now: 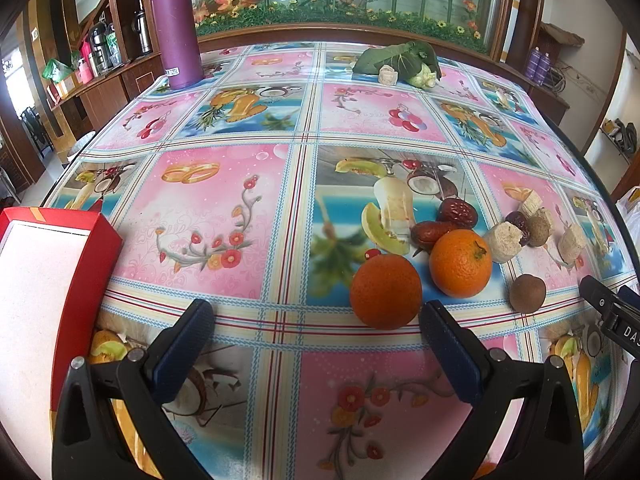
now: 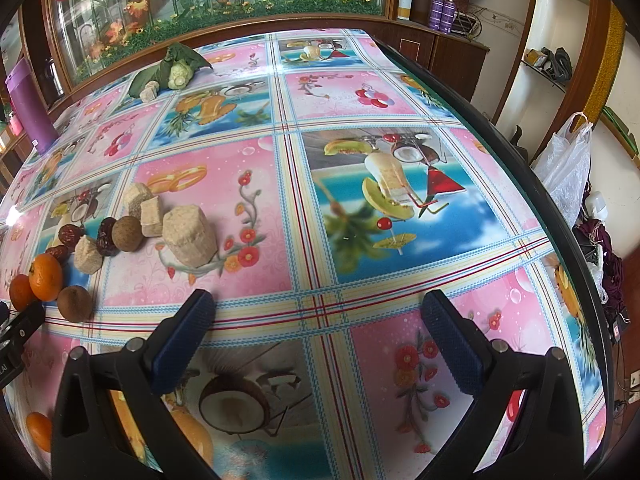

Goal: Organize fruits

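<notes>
Two oranges lie on the patterned tablecloth: a near one (image 1: 386,291) and a far one (image 1: 461,263). Behind them are red dates (image 1: 457,212) and a brown longan (image 1: 527,293). My left gripper (image 1: 316,318) is open and empty, its right finger just below the near orange. A red box with a white inside (image 1: 36,280) sits at the left. My right gripper (image 2: 318,314) is open and empty over bare cloth. In the right wrist view the oranges (image 2: 46,276), a longan (image 2: 75,303) and dates (image 2: 106,236) lie far left.
Beige cake blocks (image 2: 190,236) stand among the fruit. A leafy vegetable (image 1: 400,62) and a purple flask (image 1: 176,28) are at the table's far side. The table edge (image 2: 560,216) curves along the right, with a plastic bag (image 2: 566,168) beyond it.
</notes>
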Tool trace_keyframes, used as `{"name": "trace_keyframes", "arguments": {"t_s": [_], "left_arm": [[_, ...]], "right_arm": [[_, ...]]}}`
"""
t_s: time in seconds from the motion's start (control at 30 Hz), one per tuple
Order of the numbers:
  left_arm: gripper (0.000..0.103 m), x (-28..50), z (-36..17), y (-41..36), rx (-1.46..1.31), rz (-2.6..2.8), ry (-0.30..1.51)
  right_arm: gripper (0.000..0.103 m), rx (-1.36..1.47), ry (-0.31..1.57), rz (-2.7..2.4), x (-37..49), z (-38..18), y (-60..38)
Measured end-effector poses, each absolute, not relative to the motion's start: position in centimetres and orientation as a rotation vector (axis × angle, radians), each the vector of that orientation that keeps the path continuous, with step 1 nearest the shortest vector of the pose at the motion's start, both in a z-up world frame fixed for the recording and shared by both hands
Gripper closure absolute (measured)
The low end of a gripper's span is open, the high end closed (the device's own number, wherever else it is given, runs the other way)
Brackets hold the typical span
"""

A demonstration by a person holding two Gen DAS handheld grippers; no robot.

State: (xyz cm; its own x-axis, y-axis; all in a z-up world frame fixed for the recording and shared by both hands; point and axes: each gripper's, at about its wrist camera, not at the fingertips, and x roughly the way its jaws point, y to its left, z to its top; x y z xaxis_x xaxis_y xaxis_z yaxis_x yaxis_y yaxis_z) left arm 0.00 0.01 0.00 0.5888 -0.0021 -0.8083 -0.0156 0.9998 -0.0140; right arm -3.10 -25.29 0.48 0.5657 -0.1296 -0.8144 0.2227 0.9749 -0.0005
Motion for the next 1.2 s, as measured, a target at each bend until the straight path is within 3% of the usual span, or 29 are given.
{"name": "trace_keyframes", "arguments": {"t_s": [0.57, 0.83, 1.2], "left_arm": [[0.001, -2.0, 0.9, 1.0, -0.057, 0.002, 0.912], [0.001, -9.2, 4.2, 0.6, 0.0, 0.009, 0.764], [0.001, -10.7, 3.4, -2.6, 0.054, -0.1, 0.835]], "right_arm": [[0.0, 0.107, 0.946, -0.196, -3.4, 0.8, -25.2], [0.0, 0.207, 0.725, 0.047, -6.8, 4.7, -24.1], [0.0, 0.164, 0.684, 0.125, -7.7, 5.3, -22.8]]}}
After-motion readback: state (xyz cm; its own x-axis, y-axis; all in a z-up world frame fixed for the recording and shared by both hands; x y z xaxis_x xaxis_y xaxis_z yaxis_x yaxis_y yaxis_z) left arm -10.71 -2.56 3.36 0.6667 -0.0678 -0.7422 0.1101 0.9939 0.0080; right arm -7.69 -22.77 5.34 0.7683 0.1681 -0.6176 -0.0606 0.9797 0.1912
